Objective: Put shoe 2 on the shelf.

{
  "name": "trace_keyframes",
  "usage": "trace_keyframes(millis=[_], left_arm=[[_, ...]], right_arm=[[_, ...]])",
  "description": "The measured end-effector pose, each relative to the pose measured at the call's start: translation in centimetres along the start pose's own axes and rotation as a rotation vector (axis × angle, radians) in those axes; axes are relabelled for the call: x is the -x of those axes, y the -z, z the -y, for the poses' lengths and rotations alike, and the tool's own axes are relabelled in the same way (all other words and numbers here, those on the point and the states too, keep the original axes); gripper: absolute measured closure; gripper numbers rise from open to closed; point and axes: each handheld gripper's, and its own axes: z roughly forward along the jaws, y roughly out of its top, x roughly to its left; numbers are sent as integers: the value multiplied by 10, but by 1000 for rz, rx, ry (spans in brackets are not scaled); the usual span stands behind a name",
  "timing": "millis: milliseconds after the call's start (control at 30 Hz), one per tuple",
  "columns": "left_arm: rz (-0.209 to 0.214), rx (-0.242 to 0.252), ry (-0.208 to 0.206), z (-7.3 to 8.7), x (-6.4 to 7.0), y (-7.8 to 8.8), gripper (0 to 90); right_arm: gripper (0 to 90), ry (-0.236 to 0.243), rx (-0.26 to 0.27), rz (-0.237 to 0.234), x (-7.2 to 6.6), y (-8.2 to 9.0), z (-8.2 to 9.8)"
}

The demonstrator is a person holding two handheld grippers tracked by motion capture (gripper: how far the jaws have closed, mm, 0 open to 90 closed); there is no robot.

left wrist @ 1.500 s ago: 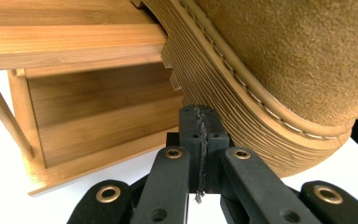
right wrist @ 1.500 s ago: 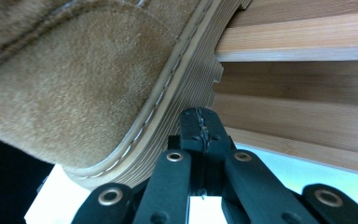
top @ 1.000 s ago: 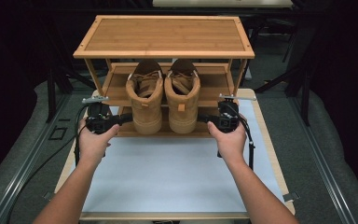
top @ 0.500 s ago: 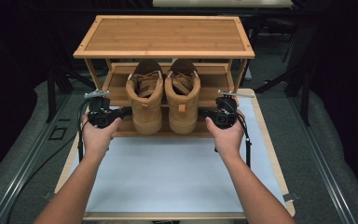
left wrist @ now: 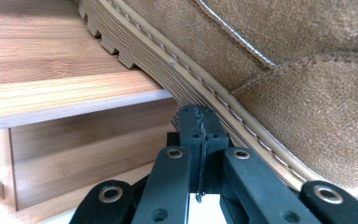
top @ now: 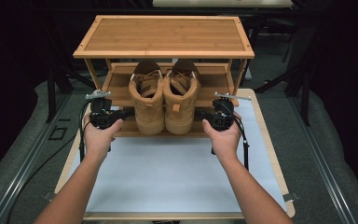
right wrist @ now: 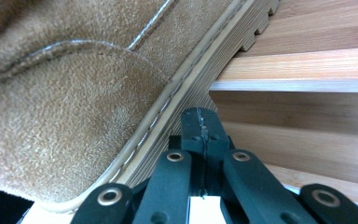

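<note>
Two tan suede boots stand side by side on the lower shelf [top: 121,84] of a bamboo shoe rack, heels toward me and jutting past its front edge. My left gripper [top: 129,112] is shut, its tips at the outer heel side of the left boot [top: 148,100]. My right gripper [top: 198,113] is shut too, tips against the outer heel of the right boot [top: 181,100]. Up close, the left gripper [left wrist: 199,122] presses its closed jaws on the ribbed sole [left wrist: 177,70]; likewise the right gripper [right wrist: 200,125] meets the sole [right wrist: 200,70].
The rack's top shelf [top: 165,35] overhangs the boots. The rack stands at the far end of a white-topped table [top: 168,172] with a wooden rim. Dark floor and metal rails [top: 23,163] flank the table.
Both hands have shifted slightly away from me toward the rack, bringing the gripper tips closer against the boots' heels. The boots look unmoved.
</note>
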Motion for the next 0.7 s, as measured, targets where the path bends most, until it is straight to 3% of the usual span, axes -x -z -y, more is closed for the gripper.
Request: trace_keyframes(millis=[200, 300, 567, 700], left_arm=[[-22, 11, -6, 1, 2, 1, 900], [5, 31, 10, -1, 1, 5, 900], [-18, 40, 6, -13, -2, 5, 900], [-9, 53, 15, -14, -3, 3, 900]], right_arm=[[900, -1, 5, -3, -2, 0, 1], [900, 3, 15, -16, -5, 2, 1], [900, 9, 37, -19, -11, 3, -7], [900, -2, 45, -22, -10, 1, -11]])
